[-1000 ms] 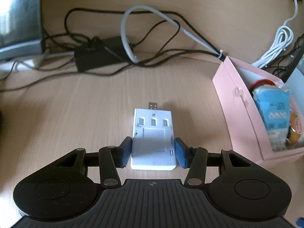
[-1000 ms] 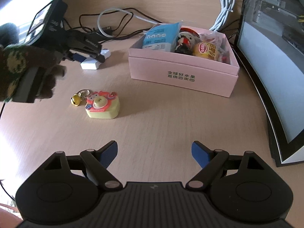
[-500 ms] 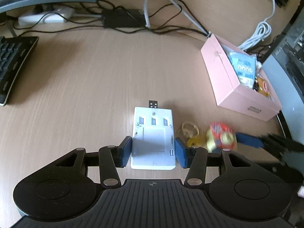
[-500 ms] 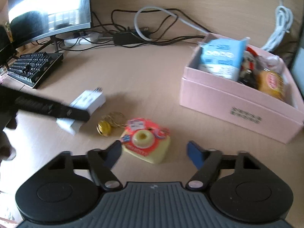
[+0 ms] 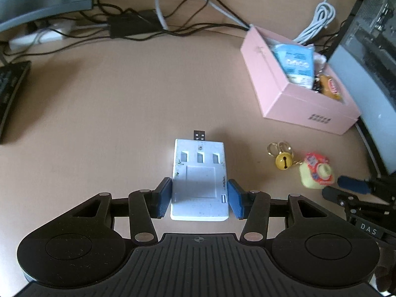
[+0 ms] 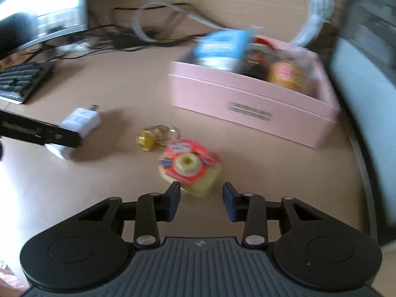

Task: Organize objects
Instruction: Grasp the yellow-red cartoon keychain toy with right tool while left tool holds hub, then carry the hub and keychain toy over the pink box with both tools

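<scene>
The left tool [image 5: 199,199] is gripping the white USB charger block [image 5: 199,183] by its long flat sides, carrying it above the tabletop [image 5: 123,113]. It is looking rigid, light and smooth-skinned (the plug end is poking forward, clear of the pads), so a squeeze across the flats is probably suiting it. The right tool [image 6: 201,201] has just been closing, its jaws not yet touching the yellow camera keychain [image 6: 189,167] lying just ahead of them; that charm is seeming small and rubbery, with a bell [image 6: 144,141] trailing loose. The pink box [image 6: 259,106] is sitting well beyond.

Both wrist cameras look steeply down, close over the desk [image 5: 123,104], sharing the pink box [image 5: 304,109] (right view blurred).
</scene>
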`<action>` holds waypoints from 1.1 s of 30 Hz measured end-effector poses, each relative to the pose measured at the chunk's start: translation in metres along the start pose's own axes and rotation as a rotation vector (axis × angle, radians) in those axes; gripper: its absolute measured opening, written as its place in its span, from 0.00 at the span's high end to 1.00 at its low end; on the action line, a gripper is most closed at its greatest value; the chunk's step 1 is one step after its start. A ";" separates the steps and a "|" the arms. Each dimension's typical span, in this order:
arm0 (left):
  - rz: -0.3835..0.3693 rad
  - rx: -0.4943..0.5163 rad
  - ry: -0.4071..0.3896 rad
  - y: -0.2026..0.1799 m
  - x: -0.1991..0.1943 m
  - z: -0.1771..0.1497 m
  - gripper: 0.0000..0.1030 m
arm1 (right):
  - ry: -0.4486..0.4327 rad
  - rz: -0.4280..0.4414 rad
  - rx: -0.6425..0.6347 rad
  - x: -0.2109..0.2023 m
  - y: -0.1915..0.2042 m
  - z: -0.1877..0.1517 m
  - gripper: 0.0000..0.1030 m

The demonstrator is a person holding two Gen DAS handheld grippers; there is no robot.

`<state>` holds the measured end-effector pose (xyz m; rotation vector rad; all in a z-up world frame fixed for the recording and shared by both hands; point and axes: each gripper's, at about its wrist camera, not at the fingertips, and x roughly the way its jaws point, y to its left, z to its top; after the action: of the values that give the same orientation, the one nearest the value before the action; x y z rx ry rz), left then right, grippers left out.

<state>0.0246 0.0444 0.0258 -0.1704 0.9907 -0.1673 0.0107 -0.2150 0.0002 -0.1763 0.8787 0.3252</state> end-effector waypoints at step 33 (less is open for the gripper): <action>-0.131 0.145 -0.210 -0.076 -0.044 0.071 0.49 | -0.223 -0.020 0.180 -0.104 -0.044 0.011 0.44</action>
<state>0.0558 -0.0155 0.1164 -0.1171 0.7557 -0.3334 -0.0274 -0.2750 0.0889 0.0180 0.6809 0.2400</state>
